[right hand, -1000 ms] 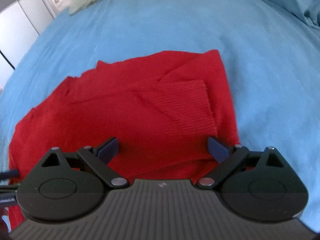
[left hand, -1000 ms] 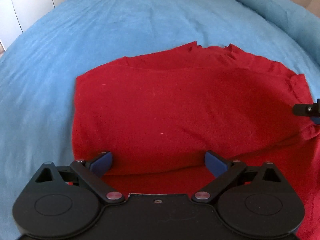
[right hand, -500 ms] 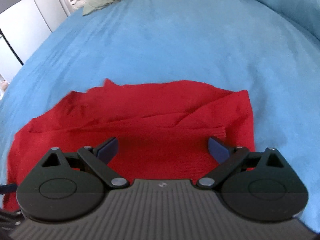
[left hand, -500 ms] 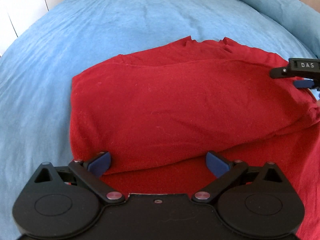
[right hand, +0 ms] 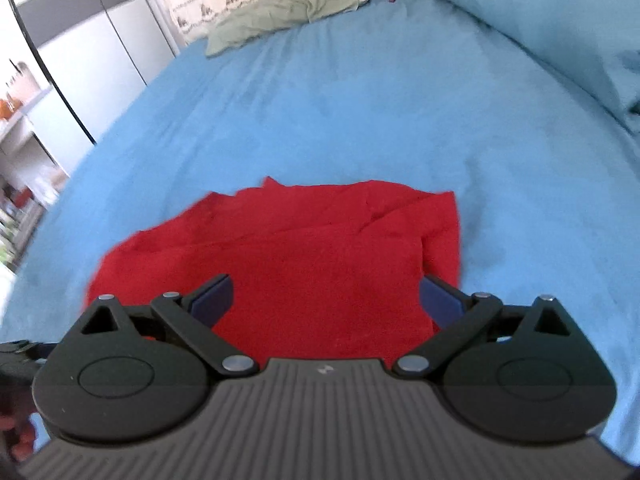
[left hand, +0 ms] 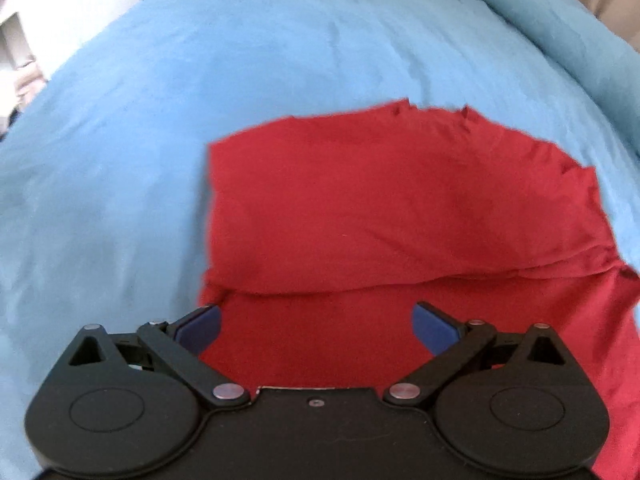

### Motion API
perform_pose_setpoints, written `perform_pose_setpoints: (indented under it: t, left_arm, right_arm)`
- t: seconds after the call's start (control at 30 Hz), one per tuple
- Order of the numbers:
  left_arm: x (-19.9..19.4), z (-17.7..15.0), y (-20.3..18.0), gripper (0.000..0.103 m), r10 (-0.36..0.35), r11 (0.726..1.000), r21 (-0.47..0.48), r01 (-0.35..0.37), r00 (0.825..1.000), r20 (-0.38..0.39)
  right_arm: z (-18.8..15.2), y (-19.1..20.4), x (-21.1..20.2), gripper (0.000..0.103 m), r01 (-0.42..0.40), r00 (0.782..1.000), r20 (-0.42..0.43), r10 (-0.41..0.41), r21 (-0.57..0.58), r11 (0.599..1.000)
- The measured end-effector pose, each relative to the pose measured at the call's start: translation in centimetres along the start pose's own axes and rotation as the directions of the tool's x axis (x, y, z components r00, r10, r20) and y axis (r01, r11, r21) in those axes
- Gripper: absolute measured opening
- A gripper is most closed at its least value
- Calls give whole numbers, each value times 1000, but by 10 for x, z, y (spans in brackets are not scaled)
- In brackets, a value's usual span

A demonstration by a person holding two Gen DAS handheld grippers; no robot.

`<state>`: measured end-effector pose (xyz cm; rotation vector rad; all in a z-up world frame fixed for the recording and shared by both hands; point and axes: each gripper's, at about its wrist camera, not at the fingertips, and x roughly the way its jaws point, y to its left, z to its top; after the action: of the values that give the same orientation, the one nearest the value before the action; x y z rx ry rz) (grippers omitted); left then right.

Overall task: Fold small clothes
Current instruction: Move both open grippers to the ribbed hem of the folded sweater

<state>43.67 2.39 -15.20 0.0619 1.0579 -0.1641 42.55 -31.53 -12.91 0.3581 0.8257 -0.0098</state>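
Red knit garment (left hand: 400, 216) lies folded on the blue bed (left hand: 240, 60), its far flap now laid flat over the near layer, where a second ago it bulged mid-fold; this fold looks done. Left tool (left hand: 316, 326) and right tool (right hand: 326, 298) have pulled back, both spread, holding nothing. Long axis runs left-right.

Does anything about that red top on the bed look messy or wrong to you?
Nothing is damaged or spilled. The red top lies partly folded on the blue bedspread, but unevenly: its far edge is jagged, and in the right wrist view the right corner bunches into creases. Both grippers' jaws are open, holding nothing.
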Motion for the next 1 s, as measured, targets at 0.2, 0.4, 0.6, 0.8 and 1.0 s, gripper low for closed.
perform_pose_setpoints:
  t: [0.2, 0.4, 0.6, 0.8, 1.0]
  left_arm:
    - [-82, -49, 26, 103, 32, 999, 21, -33, 999, 24]
    - [-99, -139, 46, 92, -47, 998, 21, 51, 987, -154]
    - [-104, -202, 47, 73, -21, 998, 57, 31, 986, -167]
    - [-99, -239, 40, 63, 17, 994, 106, -1, 989, -148]
    - [-105, -255, 34, 40, -16, 994, 102, 32, 989, -147]
  right_arm:
    - [-29, 7, -92, 103, -40, 998, -45, 36, -96, 995]
    - [-98, -12, -138, 103, 21, 979, -199, -49, -139, 990]
    - [-165, -30, -148, 101, 121, 939, -307, -152, -117, 986]
    - [-209, -49, -151, 94, 157, 916, -374, -143, 6, 988]
    - [-234, -53, -154, 84, 189, 899, -406, -165, 20, 982]
